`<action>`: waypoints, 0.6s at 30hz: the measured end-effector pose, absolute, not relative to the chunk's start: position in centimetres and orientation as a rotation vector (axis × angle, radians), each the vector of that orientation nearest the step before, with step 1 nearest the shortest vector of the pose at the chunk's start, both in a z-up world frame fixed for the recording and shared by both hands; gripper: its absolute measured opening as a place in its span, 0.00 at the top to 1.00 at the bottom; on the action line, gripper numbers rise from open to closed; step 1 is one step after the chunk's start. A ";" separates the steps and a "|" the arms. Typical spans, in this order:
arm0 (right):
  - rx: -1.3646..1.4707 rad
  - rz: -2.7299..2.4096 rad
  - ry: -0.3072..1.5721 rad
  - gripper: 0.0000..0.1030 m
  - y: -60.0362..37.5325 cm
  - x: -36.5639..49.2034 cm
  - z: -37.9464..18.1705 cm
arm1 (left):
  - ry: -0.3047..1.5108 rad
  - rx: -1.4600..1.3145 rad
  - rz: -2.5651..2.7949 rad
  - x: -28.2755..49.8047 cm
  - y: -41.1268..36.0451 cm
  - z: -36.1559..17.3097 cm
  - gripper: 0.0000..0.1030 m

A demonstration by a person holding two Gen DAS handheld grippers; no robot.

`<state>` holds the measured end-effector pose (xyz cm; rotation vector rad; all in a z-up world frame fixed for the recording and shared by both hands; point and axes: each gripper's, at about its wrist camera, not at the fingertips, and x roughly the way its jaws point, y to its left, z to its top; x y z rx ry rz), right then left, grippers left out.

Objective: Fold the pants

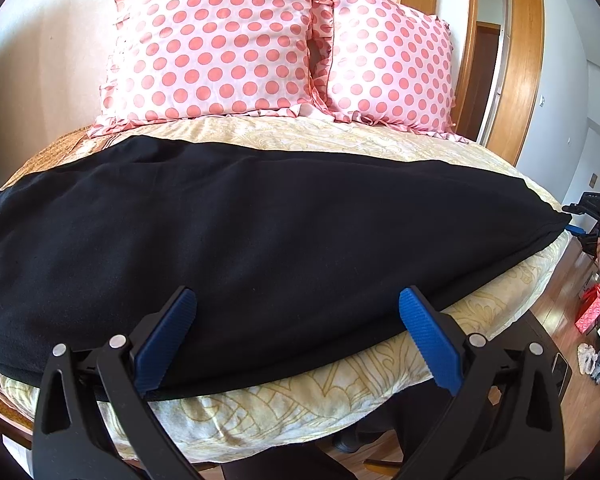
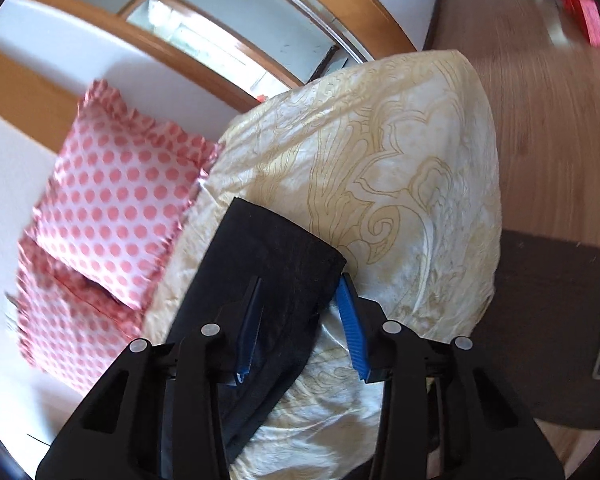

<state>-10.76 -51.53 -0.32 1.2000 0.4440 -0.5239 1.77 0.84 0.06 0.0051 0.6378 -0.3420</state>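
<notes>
The black fabric pants point(image 1: 260, 236) lie stretched lengthwise across the cream, gold-patterned bedspread point(image 1: 440, 312), in front of two pink polka-dot pillows point(image 1: 216, 40). The left gripper point(image 1: 296, 336) hovers over their near edge with its blue-padded jaws spread wide, gripping nothing. The right gripper point(image 2: 300, 320) sits at the hem end point(image 2: 276, 248), its jaws partly closed around the cloth, not visibly pinching it.
</notes>
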 end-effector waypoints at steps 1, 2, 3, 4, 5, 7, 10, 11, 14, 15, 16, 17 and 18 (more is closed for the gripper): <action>1.207 -0.519 0.428 0.61 -51.6 -10.7 -0.5 | 0.637 0.005 -0.343 1.7 0.8 0.1 0.02; 1.196 -0.525 0.431 0.67 -51.7 -10.5 -0.5 | 0.637 0.004 -0.342 1.7 0.8 0.1 0.02; 1.181 -0.531 0.437 0.75 -51.8 -10.3 -0.5 | 0.637 0.004 -0.341 1.7 0.8 0.0 0.02; 1.159 -0.540 0.447 0.80 -51.8 -9.9 -0.6 | 0.637 0.005 -0.340 1.7 0.8 0.0 0.02; 1.148 -0.546 0.452 0.86 -51.7 -9.7 -0.7 | 0.637 0.006 -0.342 1.7 0.9 0.1 0.02; 1.121 -0.548 0.439 0.87 -51.4 -9.4 -0.5 | 0.638 0.005 -0.343 1.7 0.9 0.1 0.02; 1.001 -0.525 0.425 0.87 -50.1 -8.3 1.6 | 0.639 0.004 -0.342 1.7 0.8 0.0 0.02; 0.956 -0.502 0.421 0.87 -49.3 -7.5 2.7 | 0.638 0.006 -0.341 1.7 0.8 0.1 0.02; 0.841 -0.397 0.400 0.87 -46.5 -4.9 5.9 | 0.637 0.014 -0.336 1.7 0.7 0.0 0.02; 0.798 -0.349 0.393 0.87 -45.1 -3.7 7.2 | 0.637 0.017 -0.333 1.7 0.6 0.0 0.02; 0.750 -0.281 0.383 0.87 -43.2 -2.3 8.6 | 0.637 0.019 -0.330 1.7 0.6 0.0 0.02; 0.710 -0.217 0.375 0.87 -41.2 -1.0 9.8 | 0.637 0.019 -0.329 1.7 0.6 0.0 0.02; 0.658 -0.126 0.367 0.87 -38.4 0.7 11.2 | 0.636 0.017 -0.328 1.7 0.7 0.0 0.02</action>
